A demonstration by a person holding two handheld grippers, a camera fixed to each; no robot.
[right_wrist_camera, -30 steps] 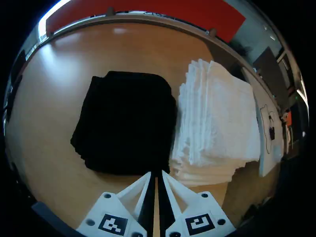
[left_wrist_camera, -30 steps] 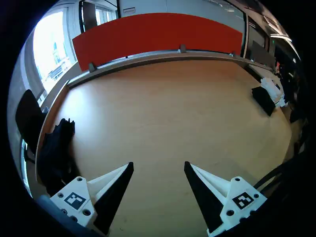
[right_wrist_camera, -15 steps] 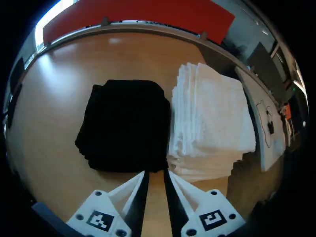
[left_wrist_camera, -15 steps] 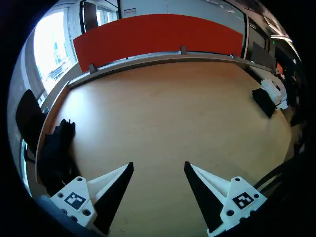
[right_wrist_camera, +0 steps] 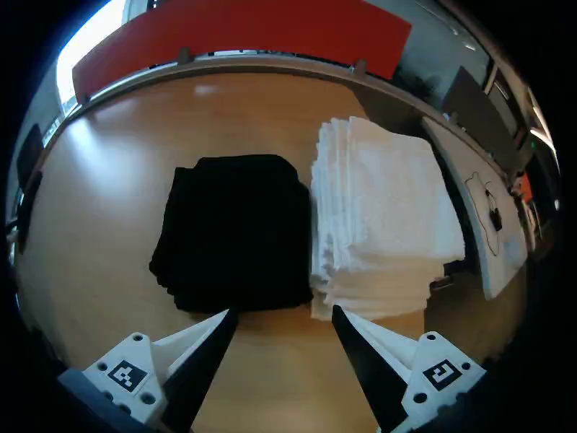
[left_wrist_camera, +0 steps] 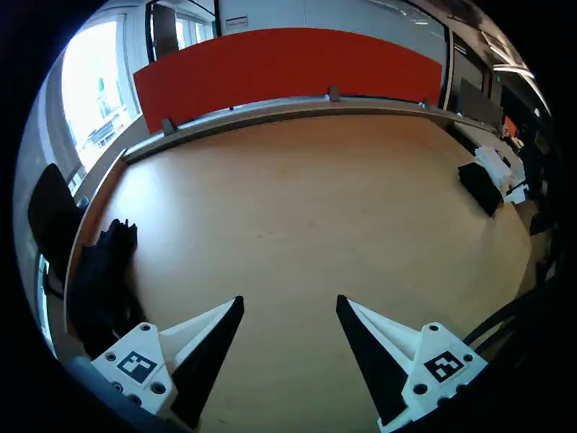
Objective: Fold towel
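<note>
Right gripper view: right gripper [right_wrist_camera: 283, 311], jaws spread, just short of the black towel stack [right_wrist_camera: 234, 231] on the bench [right_wrist_camera: 101, 216]; white towel stack [right_wrist_camera: 382, 224] touching it; left gripper [left_wrist_camera: 289, 298], jaws spread, well apart from that stack.

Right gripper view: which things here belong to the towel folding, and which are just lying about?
For the job: black towel stack, white towel stack, right gripper, open.
Lying about: red partition, white surface beside the white stack, dark bundle in the left gripper view.
</note>
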